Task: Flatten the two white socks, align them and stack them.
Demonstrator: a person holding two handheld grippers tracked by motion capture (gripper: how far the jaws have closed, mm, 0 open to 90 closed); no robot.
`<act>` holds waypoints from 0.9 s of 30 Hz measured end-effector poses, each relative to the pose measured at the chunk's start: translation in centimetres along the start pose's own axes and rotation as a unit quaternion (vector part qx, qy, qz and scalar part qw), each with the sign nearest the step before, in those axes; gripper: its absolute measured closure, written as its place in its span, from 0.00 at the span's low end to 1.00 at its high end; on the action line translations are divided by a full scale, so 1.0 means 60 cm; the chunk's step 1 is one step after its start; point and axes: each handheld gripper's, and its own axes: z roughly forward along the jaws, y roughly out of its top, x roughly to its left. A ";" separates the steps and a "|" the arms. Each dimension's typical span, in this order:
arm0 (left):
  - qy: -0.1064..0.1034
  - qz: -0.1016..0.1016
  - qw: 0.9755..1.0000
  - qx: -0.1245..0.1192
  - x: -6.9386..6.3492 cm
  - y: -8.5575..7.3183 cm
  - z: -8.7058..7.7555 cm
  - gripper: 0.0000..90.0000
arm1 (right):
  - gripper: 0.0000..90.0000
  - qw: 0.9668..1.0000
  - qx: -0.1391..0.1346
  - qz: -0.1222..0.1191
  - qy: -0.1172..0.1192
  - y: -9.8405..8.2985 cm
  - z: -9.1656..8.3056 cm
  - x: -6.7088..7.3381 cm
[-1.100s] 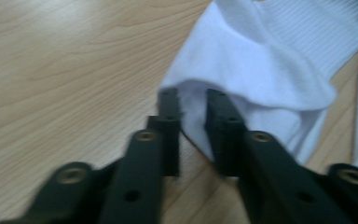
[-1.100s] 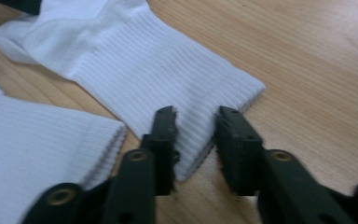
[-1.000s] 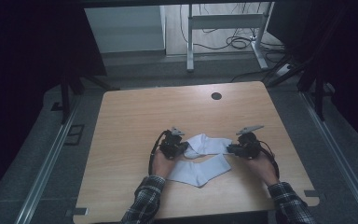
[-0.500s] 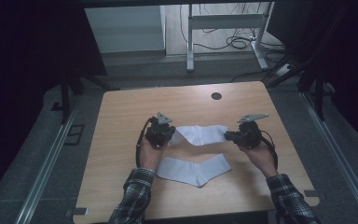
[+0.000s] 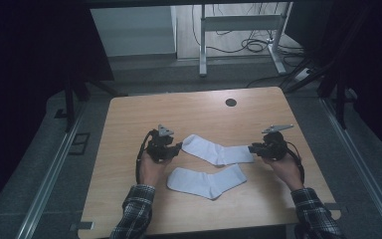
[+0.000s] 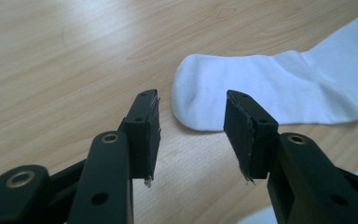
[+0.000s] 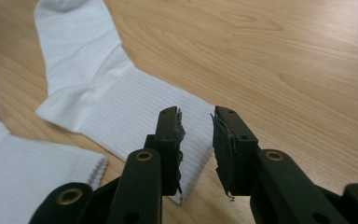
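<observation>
Two white socks lie flat on the wooden table (image 5: 129, 114). The far sock (image 5: 216, 151) (image 6: 270, 88) (image 7: 98, 93) stretches between my hands, toe toward the left. The near sock (image 5: 206, 180) (image 7: 18, 182) lies just in front of it. My left gripper (image 5: 177, 148) (image 6: 192, 98) stands just short of the far sock's toe; its jaws have just been opening and nothing is between them. My right gripper (image 5: 252, 148) (image 7: 196, 114) hovers over the far sock's ribbed cuff; its jaws have just been opening too, and the pads do not press on the cloth.
A round cable hole (image 5: 231, 102) sits near the table's far edge. Beyond the table are a metal desk frame (image 5: 238, 30) and cables on the floor. Bare wood surrounds the socks on all sides.
Both hands carried one sock away from the other toward the far side and spread it flat. Both grippers have let go of it, their jaws now apart.
</observation>
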 end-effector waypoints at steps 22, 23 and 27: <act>0.055 0.000 0.997 0.059 -0.006 -0.025 0.087 0.35 | 0.58 0.999 0.026 -0.027 -0.019 -0.024 0.024 0.002; 0.052 -0.002 0.997 0.061 -0.007 -0.031 0.080 0.35 | 0.58 0.999 0.024 -0.028 -0.020 -0.024 0.023 0.002; 0.047 -0.007 0.997 0.061 -0.004 -0.048 0.054 0.36 | 0.58 0.999 0.014 -0.023 -0.021 -0.020 0.018 0.000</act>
